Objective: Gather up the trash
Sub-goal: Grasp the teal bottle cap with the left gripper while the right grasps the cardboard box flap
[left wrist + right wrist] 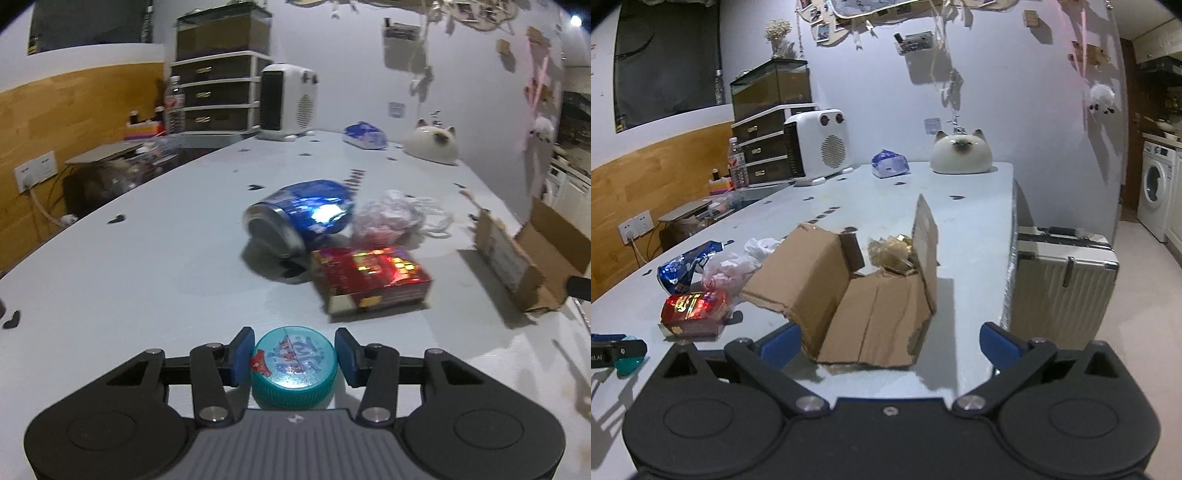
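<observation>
The left gripper (294,360) has its 2 blue pads clamped on a round teal cap (294,367), ribbed around its rim with a printed, glossy top. It sits low over the pale table (129,266), whose smooth surface is dotted with small dark marks.

Beyond the cap, in the middle of the table, lies the rest of the trash: a crushed blue can (301,216) on its side, shiny and dented, its round end facing near-left; a crumpled white plastic bag (391,218) just right of the can; and a flat red box (371,280) with a glittering foil face, near the can and in front of the bag.

The right gripper (888,341) has its fingers wide apart, holding nothing, at the near edge of an open cardboard box (871,306). The box is rough brown corrugated board with torn flap edges; 1 flap stands upright on the right, another folds out left. Crinkled gold-brown material (890,253) shows at its far end.

At the far end of the table stand a white heater (818,147), a blue-white packet (889,162) and a smooth, rounded ceramic cat (961,153). A ribbed pale suitcase (1060,284) stands right of the table.
</observation>
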Demonstrator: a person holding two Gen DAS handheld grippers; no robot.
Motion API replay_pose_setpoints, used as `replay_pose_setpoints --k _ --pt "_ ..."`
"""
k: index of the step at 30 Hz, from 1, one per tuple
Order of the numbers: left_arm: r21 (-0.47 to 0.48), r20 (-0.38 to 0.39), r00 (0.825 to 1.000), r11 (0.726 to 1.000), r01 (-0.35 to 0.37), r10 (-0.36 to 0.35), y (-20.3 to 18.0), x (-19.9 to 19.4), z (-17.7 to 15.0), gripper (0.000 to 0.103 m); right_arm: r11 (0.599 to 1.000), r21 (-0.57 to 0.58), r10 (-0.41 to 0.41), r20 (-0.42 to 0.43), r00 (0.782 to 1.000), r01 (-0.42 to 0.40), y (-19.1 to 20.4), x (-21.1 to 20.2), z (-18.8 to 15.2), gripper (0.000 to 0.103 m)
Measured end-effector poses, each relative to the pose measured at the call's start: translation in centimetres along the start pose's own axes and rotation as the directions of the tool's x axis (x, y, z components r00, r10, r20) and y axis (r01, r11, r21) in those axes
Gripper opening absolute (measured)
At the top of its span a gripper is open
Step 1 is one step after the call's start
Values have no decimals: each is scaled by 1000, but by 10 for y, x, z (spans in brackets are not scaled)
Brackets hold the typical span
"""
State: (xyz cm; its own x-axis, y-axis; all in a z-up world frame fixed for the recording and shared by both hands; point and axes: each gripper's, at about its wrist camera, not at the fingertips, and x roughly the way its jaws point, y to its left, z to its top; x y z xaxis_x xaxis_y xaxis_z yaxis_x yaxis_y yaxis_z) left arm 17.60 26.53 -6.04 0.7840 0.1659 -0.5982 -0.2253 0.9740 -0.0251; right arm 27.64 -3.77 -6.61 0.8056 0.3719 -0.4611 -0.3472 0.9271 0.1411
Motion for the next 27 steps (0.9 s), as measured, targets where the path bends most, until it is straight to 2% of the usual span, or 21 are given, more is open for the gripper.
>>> replay_pose_setpoints --k 5,9,16,27 --pt "-11 34 997 997 72 -72 -15 -7 10 49 997 -63 33 3 999 -33 10 7 4 103" --pt "-2 57 987 988 153 -153 -35 -8 21 49 994 -105 28 -13 1000 -29 20 13 5 103" --pt "-12 52 975 976 218 -217 -56 0 21 49 983 -185 1 -47 999 -10 39 24 5 103" --pt "-63 31 971 969 238 -237 -53 1 12 49 996 -68 -64 -127 990 56 34 59 18 103"
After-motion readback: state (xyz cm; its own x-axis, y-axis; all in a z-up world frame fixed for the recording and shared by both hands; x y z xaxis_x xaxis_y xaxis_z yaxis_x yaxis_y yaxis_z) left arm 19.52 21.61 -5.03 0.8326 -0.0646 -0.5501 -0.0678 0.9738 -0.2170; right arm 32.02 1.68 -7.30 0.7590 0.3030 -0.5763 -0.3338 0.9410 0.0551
